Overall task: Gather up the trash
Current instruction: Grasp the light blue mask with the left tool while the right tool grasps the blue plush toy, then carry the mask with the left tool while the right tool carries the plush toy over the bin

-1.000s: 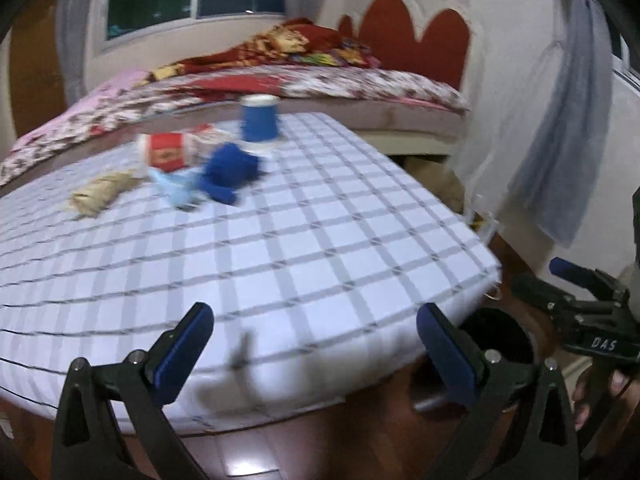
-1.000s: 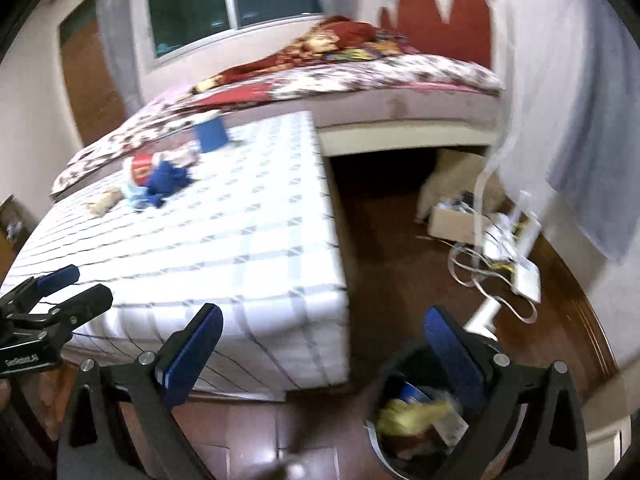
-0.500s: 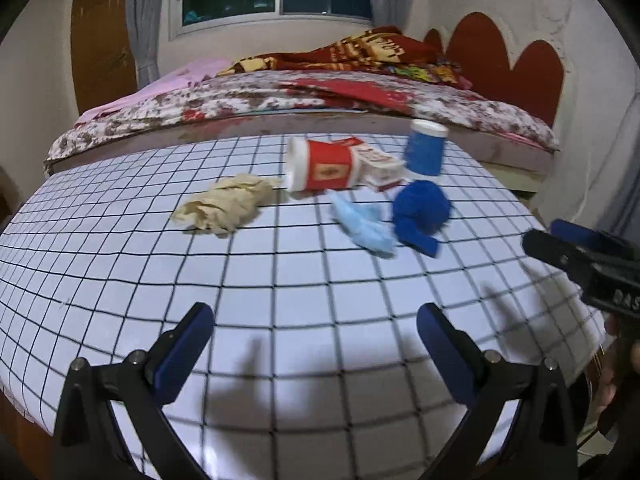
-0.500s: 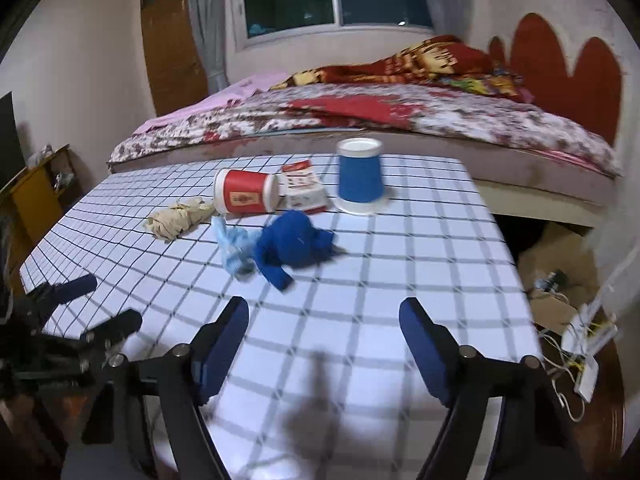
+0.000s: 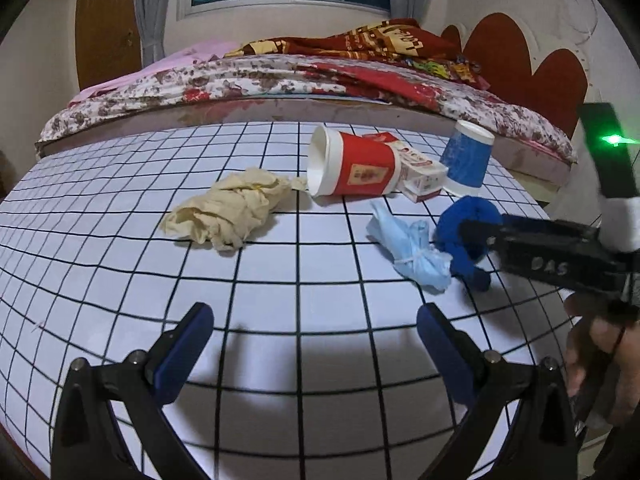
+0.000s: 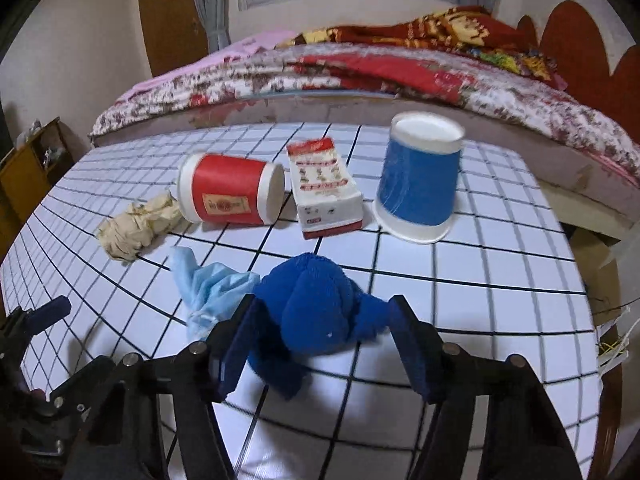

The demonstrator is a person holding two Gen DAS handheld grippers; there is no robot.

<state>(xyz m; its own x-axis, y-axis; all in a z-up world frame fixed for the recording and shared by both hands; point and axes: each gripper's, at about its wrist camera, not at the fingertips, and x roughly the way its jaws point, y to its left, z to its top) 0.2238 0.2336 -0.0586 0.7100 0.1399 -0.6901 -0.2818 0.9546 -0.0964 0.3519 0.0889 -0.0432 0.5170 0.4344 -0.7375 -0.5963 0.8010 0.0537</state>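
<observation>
Trash lies on a checked tablecloth (image 5: 280, 280). A dark blue cloth wad (image 6: 316, 316) sits between the open jaws of my right gripper (image 6: 326, 344); whether the pads touch it I cannot tell. It also shows in the left wrist view (image 5: 464, 232). Beside it lie a light blue mask (image 6: 208, 288) (image 5: 412, 248), a red paper cup on its side (image 6: 228, 194) (image 5: 352, 168), a small red and white carton (image 6: 324, 196), an upturned blue cup (image 6: 420, 184) (image 5: 466, 160) and a crumpled beige tissue (image 5: 232, 208) (image 6: 136, 224). My left gripper (image 5: 312, 344) is open and empty above the near table.
A bed with a floral cover (image 5: 280, 76) runs behind the table, with a red headboard (image 5: 520, 64) at right. A cardboard box (image 6: 592, 264) and cables lie on the floor at right. A wooden shelf (image 6: 28, 168) stands at left.
Both grippers swung from the floor and bin up to the table and moved in. My right gripper advanced until its jaws straddle the dark blue cloth.
</observation>
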